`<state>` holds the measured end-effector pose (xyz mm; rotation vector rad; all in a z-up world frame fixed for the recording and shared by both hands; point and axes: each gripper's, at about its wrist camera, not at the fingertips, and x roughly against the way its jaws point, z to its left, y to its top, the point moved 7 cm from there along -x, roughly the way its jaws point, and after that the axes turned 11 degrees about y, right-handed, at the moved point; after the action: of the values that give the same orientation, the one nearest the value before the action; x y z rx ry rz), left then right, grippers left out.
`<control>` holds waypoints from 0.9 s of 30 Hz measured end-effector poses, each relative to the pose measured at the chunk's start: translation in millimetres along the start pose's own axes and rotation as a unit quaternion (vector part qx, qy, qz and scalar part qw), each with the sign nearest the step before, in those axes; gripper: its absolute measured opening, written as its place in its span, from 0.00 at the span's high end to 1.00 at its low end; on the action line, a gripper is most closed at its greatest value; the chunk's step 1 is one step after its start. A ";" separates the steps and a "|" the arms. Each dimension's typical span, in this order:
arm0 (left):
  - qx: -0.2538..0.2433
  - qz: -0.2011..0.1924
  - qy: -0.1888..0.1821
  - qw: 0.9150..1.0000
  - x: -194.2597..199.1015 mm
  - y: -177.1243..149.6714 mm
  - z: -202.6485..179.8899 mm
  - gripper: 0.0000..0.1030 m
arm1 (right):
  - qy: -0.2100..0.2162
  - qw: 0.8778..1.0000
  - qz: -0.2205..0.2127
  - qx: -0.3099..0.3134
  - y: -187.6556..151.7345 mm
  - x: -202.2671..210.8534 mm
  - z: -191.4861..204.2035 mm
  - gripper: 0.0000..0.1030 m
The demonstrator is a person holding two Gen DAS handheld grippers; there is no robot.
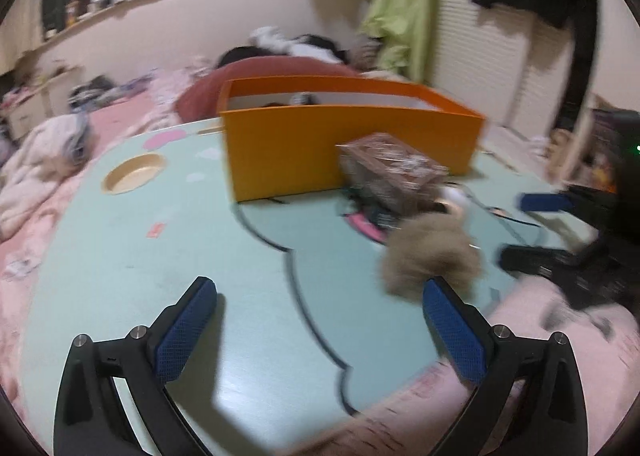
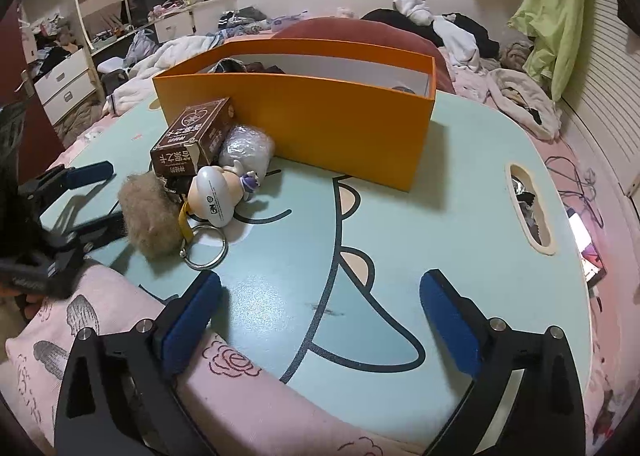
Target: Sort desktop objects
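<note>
An orange box [image 2: 320, 123] [image 1: 304, 147] stands open on the mint-green lap table [image 2: 400, 240] [image 1: 160, 276]. Beside it lie a brown carton [image 2: 192, 135] [image 1: 392, 167], a bubble-wrapped bundle [image 2: 246, 147], a white pig figurine [image 2: 218, 193] with a key ring [image 2: 208, 250], and a tan fur pompom [image 2: 150, 221] [image 1: 430, 256]. My left gripper [image 1: 320, 296] is open and empty, its right finger just in front of the pompom. My right gripper [image 2: 320, 288] is open and empty over bare table. The left gripper's fingers [image 2: 88, 173] show at the left of the right wrist view.
The table sits on a pink bed [image 2: 100, 336] strewn with clothes. It has a round cup hole [image 1: 134, 173] and a slot handle [image 2: 528, 207]. Several dark items lie inside the box [image 2: 240, 65]. A lit phone [image 2: 588, 248] lies off the table's right edge.
</note>
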<state>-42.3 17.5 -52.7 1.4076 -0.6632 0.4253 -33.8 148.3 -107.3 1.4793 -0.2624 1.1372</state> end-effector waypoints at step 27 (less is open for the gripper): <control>0.001 -0.018 0.004 1.000 21.7 3.9 -24.8 0.53 | -0.001 1.000 -0.001 -0.003 0.7 2.1 2.1 0.02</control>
<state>-24.3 40.1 -36.4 1.4170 -0.6305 0.4019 -32.2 147.2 -104.9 1.4765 -0.2651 1.1317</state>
